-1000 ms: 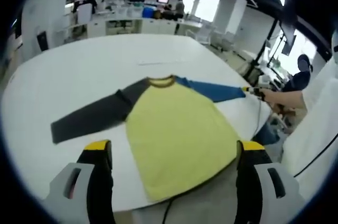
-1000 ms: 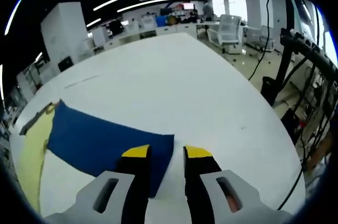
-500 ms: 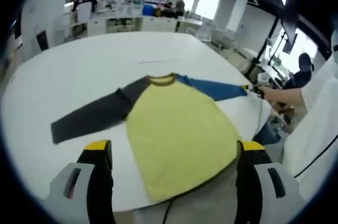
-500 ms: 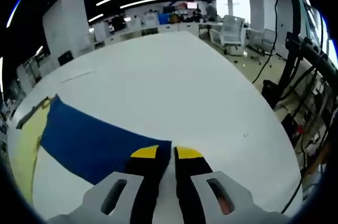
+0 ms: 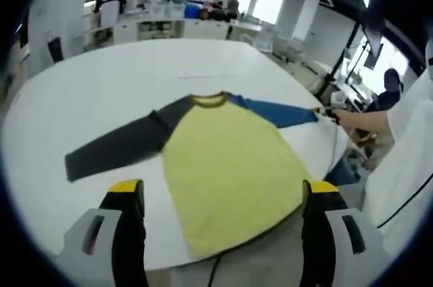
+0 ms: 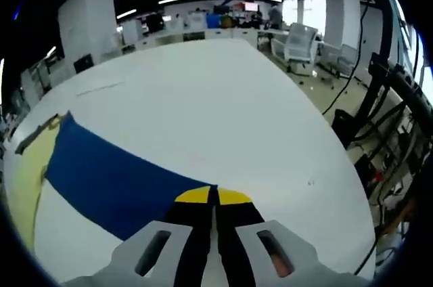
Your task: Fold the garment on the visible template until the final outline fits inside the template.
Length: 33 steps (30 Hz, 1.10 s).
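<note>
In the left gripper view, my left gripper point(image 5: 223, 195) is hovering over the near edge of the white table point(image 5: 122, 77), its two yellow-tipped jaws standing wide apart and touching nothing. Between and beyond them the garment point(image 5: 223, 158) is lying flat on the table: a yellow body with its hem reaching the near edge, a dark grey sleeve point(image 5: 115, 148) stretching out to the left, a brownish collar point(image 5: 208, 100) at the far side, and a blue sleeve point(image 5: 274, 111) running out to the right. At the end of that blue sleeve my right gripper point(image 5: 323, 115) is sitting at the cuff, with my hand point(image 5: 358, 124) behind it and my white sleeve point(image 5: 406, 165) at the right edge of the view.

In the right gripper view, the yellow body is showing at the far left, and the blue sleeve point(image 6: 115, 175) is lying across the table point(image 6: 223, 97) toward me. My right gripper point(image 6: 212, 195) is pressing its jaws together on the cuff end of the blue sleeve, the yellow tips meeting with no gap. Office desks and chairs point(image 6: 301, 40) are standing beyond the table.
</note>
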Tool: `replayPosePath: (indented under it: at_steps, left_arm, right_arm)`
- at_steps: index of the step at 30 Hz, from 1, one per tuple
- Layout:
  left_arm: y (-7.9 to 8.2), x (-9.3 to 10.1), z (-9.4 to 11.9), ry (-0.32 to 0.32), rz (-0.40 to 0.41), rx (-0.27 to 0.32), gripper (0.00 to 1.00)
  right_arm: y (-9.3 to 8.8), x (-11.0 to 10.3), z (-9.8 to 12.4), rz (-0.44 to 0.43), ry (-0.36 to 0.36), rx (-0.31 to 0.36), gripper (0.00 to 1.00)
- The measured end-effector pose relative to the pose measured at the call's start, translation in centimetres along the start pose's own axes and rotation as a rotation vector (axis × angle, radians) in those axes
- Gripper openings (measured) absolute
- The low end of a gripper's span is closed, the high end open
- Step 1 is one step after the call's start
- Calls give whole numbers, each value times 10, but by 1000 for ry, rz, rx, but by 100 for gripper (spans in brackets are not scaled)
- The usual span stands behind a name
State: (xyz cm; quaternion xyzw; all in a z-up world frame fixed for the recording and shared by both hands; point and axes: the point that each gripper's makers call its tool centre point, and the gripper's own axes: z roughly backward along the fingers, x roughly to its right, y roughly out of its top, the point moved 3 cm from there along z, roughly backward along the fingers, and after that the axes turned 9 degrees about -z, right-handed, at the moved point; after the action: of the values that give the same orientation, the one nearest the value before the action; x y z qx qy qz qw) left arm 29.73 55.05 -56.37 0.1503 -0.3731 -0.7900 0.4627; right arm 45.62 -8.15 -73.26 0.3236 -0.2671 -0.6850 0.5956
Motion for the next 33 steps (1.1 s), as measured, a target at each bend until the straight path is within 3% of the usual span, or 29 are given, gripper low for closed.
replayPosePath:
  at_steps: [23,33]
  left_arm:
    - [-1,-5,10,-5,13,38,93]
    - [1,-9,16,-8,19,68,93]
  right_arm:
    - [44,-1,15,120,-45,5,2]
    - [67,-16,32,160,-36,22,2]
